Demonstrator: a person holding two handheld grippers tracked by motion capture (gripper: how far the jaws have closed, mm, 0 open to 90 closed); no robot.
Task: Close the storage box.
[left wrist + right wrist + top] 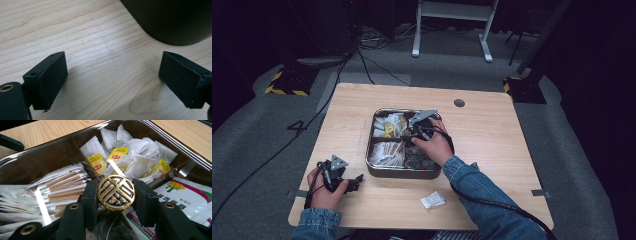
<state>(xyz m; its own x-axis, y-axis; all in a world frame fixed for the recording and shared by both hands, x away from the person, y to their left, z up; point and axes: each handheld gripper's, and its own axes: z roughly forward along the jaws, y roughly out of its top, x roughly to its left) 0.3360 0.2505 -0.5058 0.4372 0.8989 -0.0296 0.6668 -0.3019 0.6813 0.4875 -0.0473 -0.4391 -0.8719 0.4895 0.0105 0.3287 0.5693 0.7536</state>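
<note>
Pale wood table (492, 135), grey carpet; right hand-held gripper (116, 195) pinches gold token (116, 193), left (112, 75) spread.

Left claw (112, 80): two black jaws stood wide apart, nothing between them. Light wood-grain counter (100, 50) lay beneath. A dark rounded tray wall (172, 20) rose at upper right.

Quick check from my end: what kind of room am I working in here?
Probably a recording studio or lab, not a home. A bare wooden table stands on grey carpet with dark surroundings, cables trail across the floor, and hazard-striped stand bases flank it. A white equipment frame stands behind.
</note>
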